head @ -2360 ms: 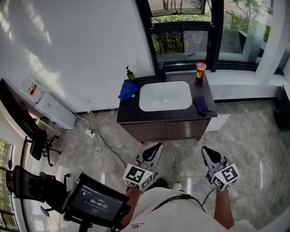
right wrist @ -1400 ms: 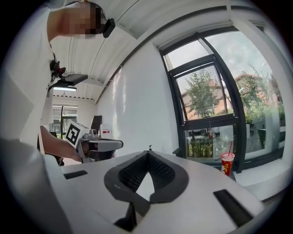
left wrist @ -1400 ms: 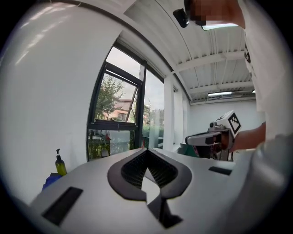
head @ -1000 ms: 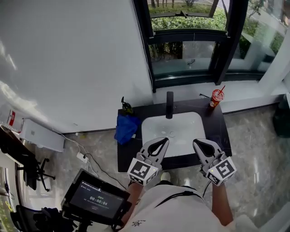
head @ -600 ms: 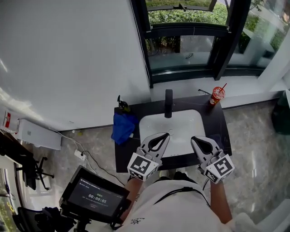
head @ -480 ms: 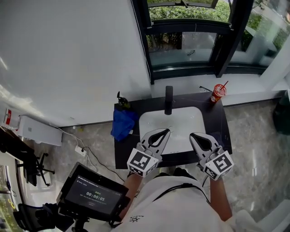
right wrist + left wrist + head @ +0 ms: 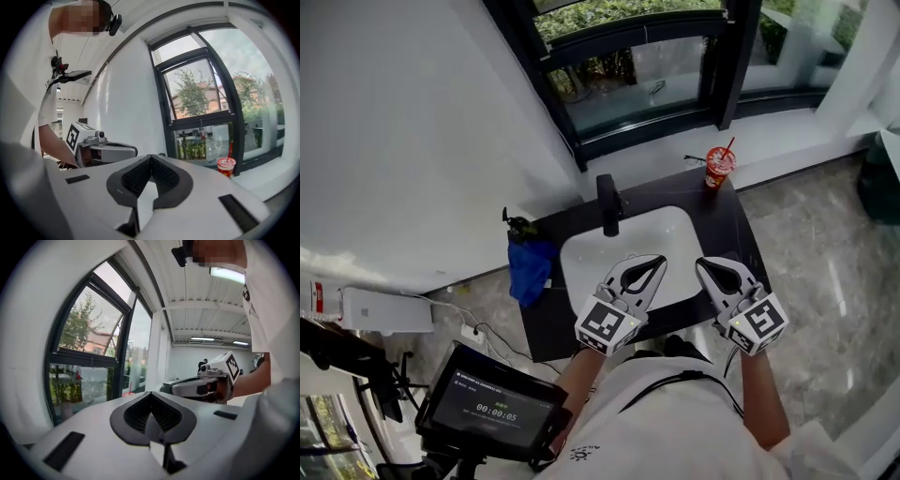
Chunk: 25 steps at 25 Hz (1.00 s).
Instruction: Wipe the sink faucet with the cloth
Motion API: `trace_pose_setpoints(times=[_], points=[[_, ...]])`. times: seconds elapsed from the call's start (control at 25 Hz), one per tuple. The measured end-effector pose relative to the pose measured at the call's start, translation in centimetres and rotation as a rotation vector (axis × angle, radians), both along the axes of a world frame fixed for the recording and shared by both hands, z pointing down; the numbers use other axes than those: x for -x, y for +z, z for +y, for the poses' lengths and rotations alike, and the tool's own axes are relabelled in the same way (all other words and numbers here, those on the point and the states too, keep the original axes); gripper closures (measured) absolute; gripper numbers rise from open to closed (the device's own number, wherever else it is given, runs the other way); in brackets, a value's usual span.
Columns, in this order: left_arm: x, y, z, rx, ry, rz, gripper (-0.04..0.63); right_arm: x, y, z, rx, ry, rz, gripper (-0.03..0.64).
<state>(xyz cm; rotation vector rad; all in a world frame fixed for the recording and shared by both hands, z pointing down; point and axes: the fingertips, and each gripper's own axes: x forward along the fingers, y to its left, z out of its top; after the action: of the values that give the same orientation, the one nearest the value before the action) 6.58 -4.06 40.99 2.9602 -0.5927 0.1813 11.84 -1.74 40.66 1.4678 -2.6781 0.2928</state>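
Blue cloth point(image 7: 528, 270) left of left claw point(image 7: 660, 261)

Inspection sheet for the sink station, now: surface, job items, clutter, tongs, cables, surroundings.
Surface: dark counter, white sink basin set in it.
Job's things: black faucet upright behind basin; blue cloth on counter's left edge, untouched.
Clutter: red cup with straw, far right corner; small bottle behind cloth.
Tongs: left tongs and right tongs both shut, empty, over basin's near edge.
Cables: white cable on floor, left of counter.
Surroundings: window behind; timer screen lower left.
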Motion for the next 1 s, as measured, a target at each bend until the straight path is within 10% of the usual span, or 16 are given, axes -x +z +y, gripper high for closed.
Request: trace_pose_setpoints(times=[0.44, 0.68, 1.0], points=[[-13.0, 8.0, 4.8, 0.105, 0.355, -0.119, 0.595, -13.6, 9.7, 6.2, 0.211, 0.421, 0.092, 0.612], [-15.4, 13.5, 7.4, 0.162, 0.449, -0.231, 0.595, -14.2, 16.7, 7.9, 0.359, 0.414, 0.151, 0.602], [-16.1, 14.7, 8.0, 0.180, 0.459, -0.263, 0.595, -13.5, 21.8, 6.2, 0.476, 0.293, 0.319, 0.397]])
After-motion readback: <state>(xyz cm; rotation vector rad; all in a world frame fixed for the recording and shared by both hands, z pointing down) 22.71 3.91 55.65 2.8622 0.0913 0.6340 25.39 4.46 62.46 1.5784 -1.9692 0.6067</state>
